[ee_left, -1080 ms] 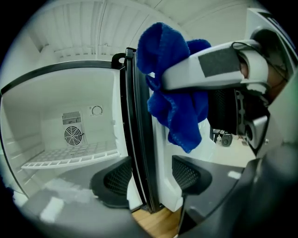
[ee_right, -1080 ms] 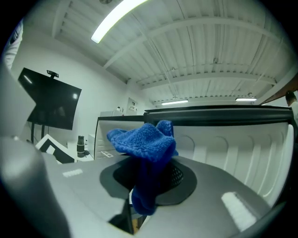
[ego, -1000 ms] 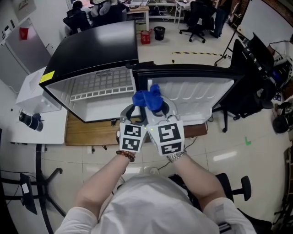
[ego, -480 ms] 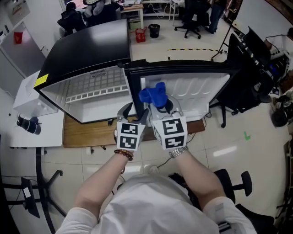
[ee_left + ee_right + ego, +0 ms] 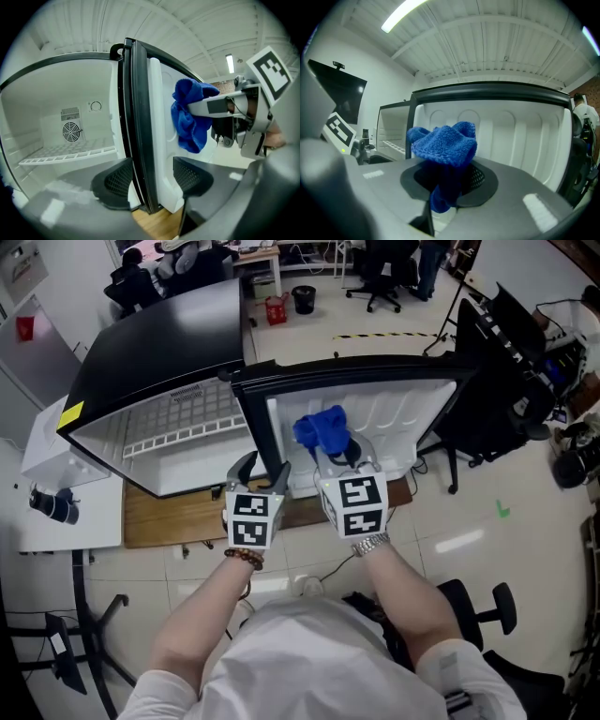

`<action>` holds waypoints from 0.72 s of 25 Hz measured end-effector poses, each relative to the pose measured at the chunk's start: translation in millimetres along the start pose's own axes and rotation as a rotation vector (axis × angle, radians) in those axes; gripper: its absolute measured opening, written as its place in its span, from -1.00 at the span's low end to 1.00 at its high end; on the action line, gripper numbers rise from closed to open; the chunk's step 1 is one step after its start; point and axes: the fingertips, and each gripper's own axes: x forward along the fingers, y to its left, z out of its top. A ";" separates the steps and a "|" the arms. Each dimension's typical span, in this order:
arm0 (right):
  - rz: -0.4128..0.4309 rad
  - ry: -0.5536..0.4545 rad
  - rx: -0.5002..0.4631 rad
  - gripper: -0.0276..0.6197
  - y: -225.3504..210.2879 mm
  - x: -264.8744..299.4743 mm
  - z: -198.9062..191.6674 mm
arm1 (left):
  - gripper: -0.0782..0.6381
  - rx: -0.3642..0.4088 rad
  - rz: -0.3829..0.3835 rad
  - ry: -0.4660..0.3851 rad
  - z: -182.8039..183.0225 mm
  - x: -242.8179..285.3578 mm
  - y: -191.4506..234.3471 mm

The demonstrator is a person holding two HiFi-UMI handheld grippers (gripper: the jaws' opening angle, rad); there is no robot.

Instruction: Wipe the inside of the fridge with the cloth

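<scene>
While the fridge stands with its door swung wide, the left tongs straddle the door's near edge, a pad against each face, clamped on it. Over on the other side, the right tongs are closed tight on the blue cloth. It's bunched up between the pads and held just in front of the door's white inner lining. Left of the door, the white cabinet shows its wire shelf.
</scene>
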 end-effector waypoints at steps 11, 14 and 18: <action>-0.197 0.045 0.002 -0.64 -107.2 -28.0 -22.4 | -0.05 -0.009 0.007 0.024 -11.1 1.0 -2.3; -0.248 0.053 0.002 -0.64 -134.8 -38.7 -25.8 | -0.05 -0.018 0.000 0.037 -16.6 0.9 -7.9; -0.319 0.069 0.007 -0.64 -169.0 -50.2 -32.5 | -0.06 -0.021 -0.010 0.048 -21.1 1.0 -13.4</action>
